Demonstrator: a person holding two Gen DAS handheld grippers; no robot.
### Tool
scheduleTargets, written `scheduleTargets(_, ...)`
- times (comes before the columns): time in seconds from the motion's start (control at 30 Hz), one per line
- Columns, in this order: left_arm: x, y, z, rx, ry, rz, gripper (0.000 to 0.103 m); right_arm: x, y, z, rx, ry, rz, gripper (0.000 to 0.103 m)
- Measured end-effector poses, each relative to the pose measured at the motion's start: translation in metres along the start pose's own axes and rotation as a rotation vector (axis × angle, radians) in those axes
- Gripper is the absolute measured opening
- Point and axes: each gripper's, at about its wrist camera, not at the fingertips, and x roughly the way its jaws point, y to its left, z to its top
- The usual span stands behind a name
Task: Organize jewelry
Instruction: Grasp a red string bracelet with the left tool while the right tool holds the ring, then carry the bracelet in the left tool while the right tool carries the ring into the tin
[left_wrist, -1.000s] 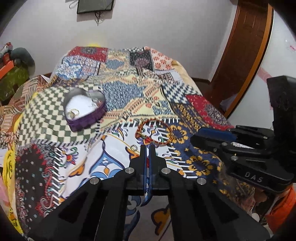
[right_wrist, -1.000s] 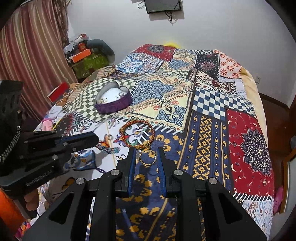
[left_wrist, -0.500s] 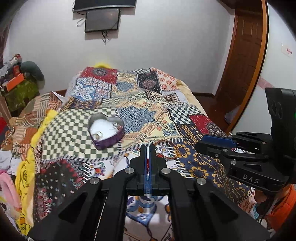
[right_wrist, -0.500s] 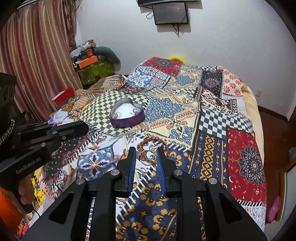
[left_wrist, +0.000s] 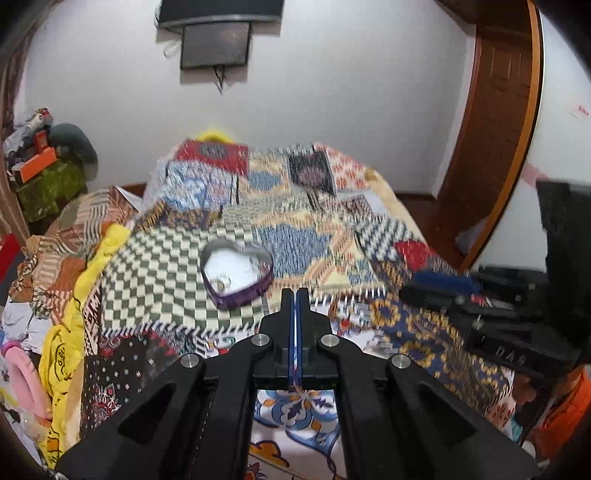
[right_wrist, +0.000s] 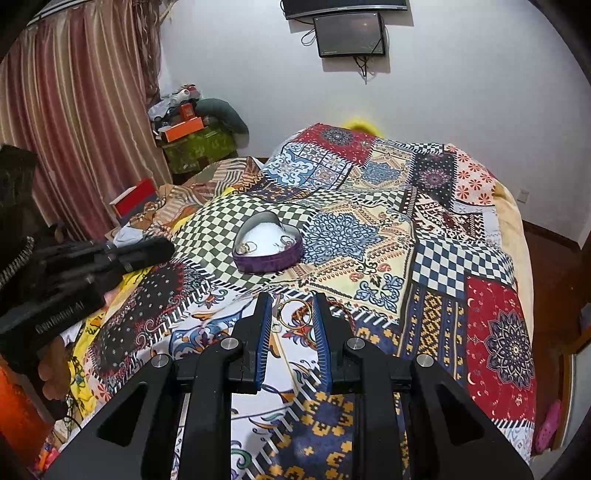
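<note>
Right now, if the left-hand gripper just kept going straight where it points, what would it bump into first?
Probably the patchwork bedspread, landing just right of the purple heart-shaped box; the left gripper aims slightly past it. Depth is hard to judge, so it might clip the rim.

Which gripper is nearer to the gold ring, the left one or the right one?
Right. The right gripper has the gold ring between its fingers. The left gripper is off to the side, over the bedspread.
</note>
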Motion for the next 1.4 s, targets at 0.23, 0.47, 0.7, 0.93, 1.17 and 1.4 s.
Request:
scheduleTargets(0.23, 0.043, 0.010, -0.027, -0.048, 0.161, -0.005, 0.047, 0.012, 0.000, -0.005, 0.001, 0.033, 0.006, 0.020)
scheduleTargets(0.47, 0.074, 0.007, -0.049, -0.095, 0.246, -0.053, 0.047, 0.017, -0.011, -0.010, 0.019, 0.052, 0.004, 0.020)
scheduleTargets(0.7, 0.074, 0.004, -0.057, -0.065, 0.210, -0.040, 0.046, 0.019, -0.013, -0.011, 0.030, 0.057, 0.003, 0.020)
scheduleTargets(0.93, 0.068, 0.013, -0.058, -0.070, 0.190, -0.013, 0.008, 0.019, -0.009, -0.011, 0.017, 0.062, 0.008, 0.020)
scheduleTargets(1.17, 0.054, 0.026, -0.052, -0.096, 0.137, 0.018, 0.008, 0.016, -0.002, -0.006, 0.004, 0.048, 0.004, 0.020)
scheduleTargets(1.4, 0.037, 0.037, -0.035, -0.099, 0.071, 0.041, 0.008, 0.019, 0.006, 0.004, -0.006, 0.031, 0.011, 0.020)
